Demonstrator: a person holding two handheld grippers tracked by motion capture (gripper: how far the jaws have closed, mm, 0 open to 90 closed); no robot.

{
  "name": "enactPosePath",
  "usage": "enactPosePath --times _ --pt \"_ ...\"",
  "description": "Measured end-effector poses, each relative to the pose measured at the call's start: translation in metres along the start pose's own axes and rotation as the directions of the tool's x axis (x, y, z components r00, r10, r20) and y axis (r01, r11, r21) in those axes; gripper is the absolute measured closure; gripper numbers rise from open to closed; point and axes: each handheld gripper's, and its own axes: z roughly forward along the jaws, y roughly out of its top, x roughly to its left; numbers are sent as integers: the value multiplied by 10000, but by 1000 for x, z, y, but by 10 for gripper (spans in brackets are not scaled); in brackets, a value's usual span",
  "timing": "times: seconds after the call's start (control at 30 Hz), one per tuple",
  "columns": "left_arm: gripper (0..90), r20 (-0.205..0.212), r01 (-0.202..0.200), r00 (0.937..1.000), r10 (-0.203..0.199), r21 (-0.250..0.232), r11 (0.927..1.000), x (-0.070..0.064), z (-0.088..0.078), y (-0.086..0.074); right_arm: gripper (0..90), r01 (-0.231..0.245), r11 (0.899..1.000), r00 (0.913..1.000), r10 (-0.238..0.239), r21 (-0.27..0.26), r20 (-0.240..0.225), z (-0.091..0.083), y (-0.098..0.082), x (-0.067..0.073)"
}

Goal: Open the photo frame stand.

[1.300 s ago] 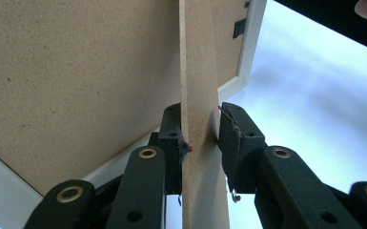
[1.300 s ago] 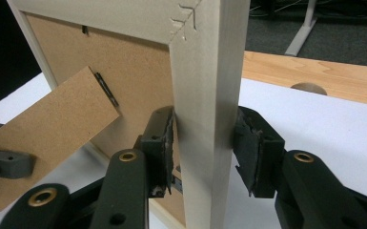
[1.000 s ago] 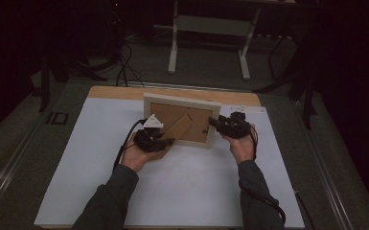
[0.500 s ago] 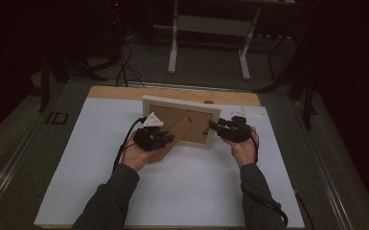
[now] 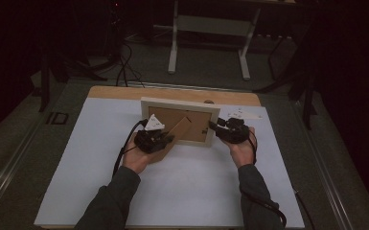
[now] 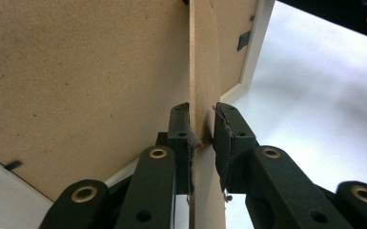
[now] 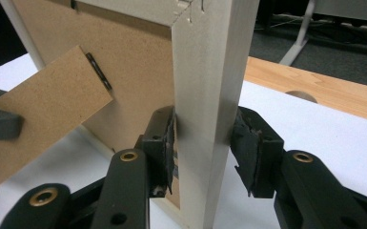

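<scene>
From the high view, a picture frame [image 5: 179,120] stands upright near the far edge of the white sheet [image 5: 172,191] that covers the desk, its brown backing toward the person. The left gripper [image 5: 154,140] is at the frame's lower left, on the fold-out stand [image 5: 172,136] that swings out from the backing; the right gripper [image 5: 223,130] is at the frame's right edge. A strip of bare wooden desk [image 5: 124,92] shows beyond the sheet, and some small white scraps [image 5: 242,114] lie near the sheet's far right corner.

The left gripper view shows what the high view cannot: the thin stand [image 6: 205,95] seen edge-on between the jaws of the left gripper [image 6: 201,131]. The jaws have just been closing, and the pads sit on both faces of the board, gripping it. Small black turn clips [image 6: 244,40] hold the backing in the white frame [image 6: 255,47].

The right gripper view shows the frame's pale side rail [image 7: 209,95] between the jaws of the right gripper [image 7: 205,143]. The jaws have just been closing; the left pad touches the rail, the right pad stands a little off it, so the grip is not yet complete. The stand [image 7: 43,119] juts out at left, with the other gripper's jaw on it.
</scene>
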Motion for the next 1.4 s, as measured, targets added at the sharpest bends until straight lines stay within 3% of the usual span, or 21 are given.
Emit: enactPosePath --times 0.33,0.47,0.6,0.93,1.13,1.4 --pt "785 -71 -387 9992 387 76 9992 -1 0 -2 609 -17 10000 9998 18 64 -199 -2 0 0" --pt "793 35 -494 9988 494 122 9987 -3 -1 -8 540 -112 9999 9950 110 -10 -994 -2 4 -4" --pt "793 6 -548 9985 548 166 9984 -4 -1 -8 497 -15 9997 9940 -11 -234 -1091 -3 9 -1" --pt "790 -124 -546 9984 550 292 9981 -1 1 -8 504 249 9989 9959 -282 -386 -864 -4 8 5" --pt "787 -361 -380 9986 393 370 9986 1 4 -7 537 700 9966 9955 -727 -442 -606 -7 6 10" --pt "792 -225 -225 9995 231 295 9993 -3 4 -7 565 780 9958 9931 -817 -472 -836 -8 5 11"
